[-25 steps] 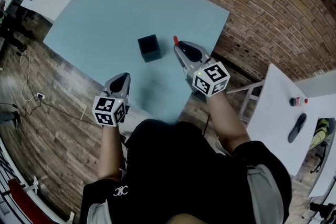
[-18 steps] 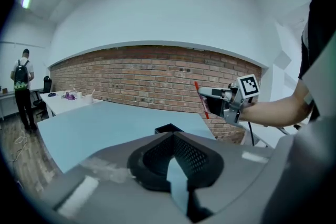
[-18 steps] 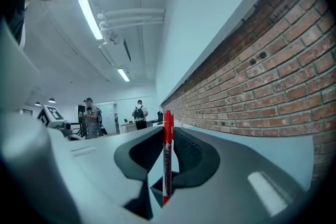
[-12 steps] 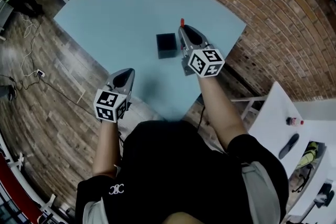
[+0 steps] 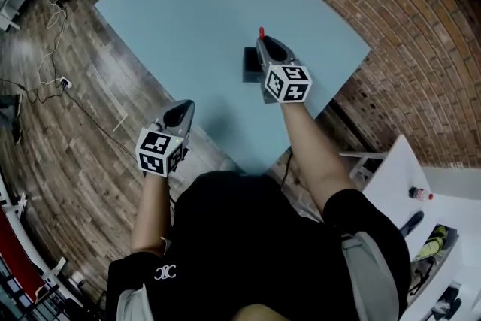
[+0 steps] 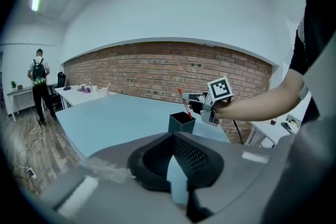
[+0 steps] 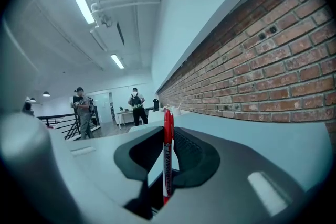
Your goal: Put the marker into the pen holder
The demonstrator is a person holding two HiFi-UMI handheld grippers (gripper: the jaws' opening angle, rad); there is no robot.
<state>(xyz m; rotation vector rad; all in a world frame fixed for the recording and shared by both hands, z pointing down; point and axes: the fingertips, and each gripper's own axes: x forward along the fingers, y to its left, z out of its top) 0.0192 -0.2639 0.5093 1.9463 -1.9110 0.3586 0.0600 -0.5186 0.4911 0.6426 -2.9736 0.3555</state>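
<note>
A black square pen holder [image 5: 249, 65] stands on the light blue table [image 5: 188, 19] toward its right side. My right gripper [image 5: 267, 43] hangs over the holder's right edge and partly hides it, shut on a red marker [image 5: 261, 32] whose red end sticks out past the jaws. In the left gripper view the marker [image 6: 185, 104] slants just above the holder [image 6: 181, 123], with the right gripper [image 6: 198, 98] behind it. In the right gripper view the marker [image 7: 167, 162] stands between the pads. My left gripper [image 5: 179, 111] hovers at the table's near edge, jaws slightly apart with nothing between them [image 6: 175, 157].
A brick wall [image 5: 391, 11] runs along the table's far side. A white table [image 5: 391, 184] with a small bottle [image 5: 419, 194] stands at the right. Cables [image 5: 45, 83] lie on the wooden floor at left. People [image 7: 135, 105] stand far off in the room.
My right gripper has carried the marker leftward, from beside the pen holder to over its right edge. The left gripper has stayed at the table's near edge.
</note>
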